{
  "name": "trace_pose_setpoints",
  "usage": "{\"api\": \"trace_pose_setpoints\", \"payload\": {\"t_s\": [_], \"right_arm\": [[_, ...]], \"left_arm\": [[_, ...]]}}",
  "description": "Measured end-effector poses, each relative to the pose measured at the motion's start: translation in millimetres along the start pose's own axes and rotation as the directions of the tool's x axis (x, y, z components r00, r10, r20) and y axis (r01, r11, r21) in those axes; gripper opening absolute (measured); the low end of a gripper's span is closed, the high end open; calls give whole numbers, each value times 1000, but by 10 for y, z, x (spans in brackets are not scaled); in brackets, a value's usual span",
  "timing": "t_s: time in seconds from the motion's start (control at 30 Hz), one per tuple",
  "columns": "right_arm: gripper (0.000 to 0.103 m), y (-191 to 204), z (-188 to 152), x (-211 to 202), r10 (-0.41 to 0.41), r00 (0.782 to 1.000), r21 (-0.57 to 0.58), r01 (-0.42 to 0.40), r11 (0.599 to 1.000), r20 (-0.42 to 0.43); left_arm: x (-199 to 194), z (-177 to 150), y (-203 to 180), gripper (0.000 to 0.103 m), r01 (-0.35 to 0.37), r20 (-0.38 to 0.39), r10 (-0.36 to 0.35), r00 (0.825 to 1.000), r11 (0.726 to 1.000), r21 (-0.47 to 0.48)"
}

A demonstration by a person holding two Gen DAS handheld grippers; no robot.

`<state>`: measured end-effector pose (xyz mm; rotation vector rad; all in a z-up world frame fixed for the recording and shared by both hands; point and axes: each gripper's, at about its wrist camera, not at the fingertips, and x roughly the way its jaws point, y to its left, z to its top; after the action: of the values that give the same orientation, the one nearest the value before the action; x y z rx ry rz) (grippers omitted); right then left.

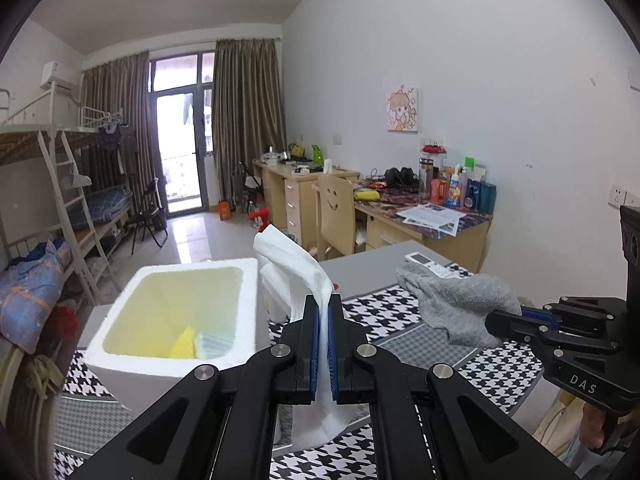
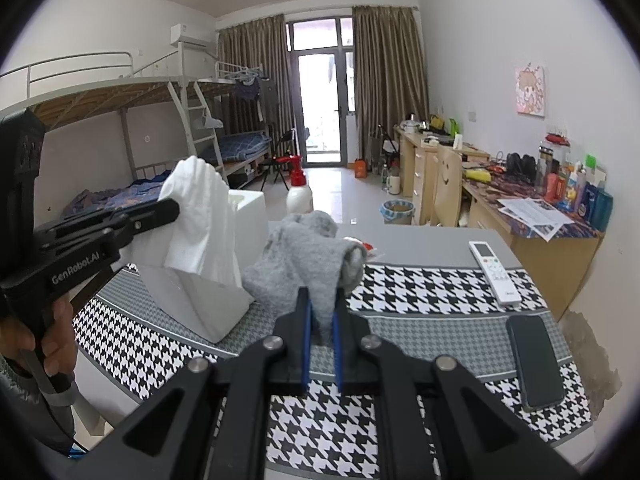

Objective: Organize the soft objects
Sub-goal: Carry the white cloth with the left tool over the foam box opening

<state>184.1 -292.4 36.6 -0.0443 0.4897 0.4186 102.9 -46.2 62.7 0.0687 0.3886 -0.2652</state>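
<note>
Above foam box (image 1: pixel 180 320) rim, left claw (image 1: pixel 323 320) (clamping tissue (image 1: pixel 296 268))

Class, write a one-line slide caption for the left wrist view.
Left gripper clamps a white cloth beside the foam box; right gripper holds a grey sock.

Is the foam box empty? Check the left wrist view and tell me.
No, the foam box already holds a yellow item and a pale folded item at its bottom.
</note>
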Motion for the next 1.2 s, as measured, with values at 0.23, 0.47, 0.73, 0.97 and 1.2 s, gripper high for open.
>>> {"api": "trace_pose_setpoints", "payload": {"t_s": [0.23,0.47,0.73,0.97,1.2], "right_arm": [[12,102,91,4,19,1000,-13,-19,1000,12],[12,228,174,26,42,999,-40,-41,998,24],[12,354,266,66,74,996,-58,-72,996,42],[12,473,328,137,108,993,-80,-104,991,47],[12,620,380,234,146,988,-103,-141,985,45]], "left_arm": [[-123,105,147,4,-16,31,16,999,1000,-16],[-237,179,280,4,-35,66,37,997,999,-32],[-304,199,485,4,-82,79,87,993,995,-57],[-410,209,681,4,-126,96,134,986,988,-86],[-492,194,856,4,-170,105,181,978,979,-109]]}}
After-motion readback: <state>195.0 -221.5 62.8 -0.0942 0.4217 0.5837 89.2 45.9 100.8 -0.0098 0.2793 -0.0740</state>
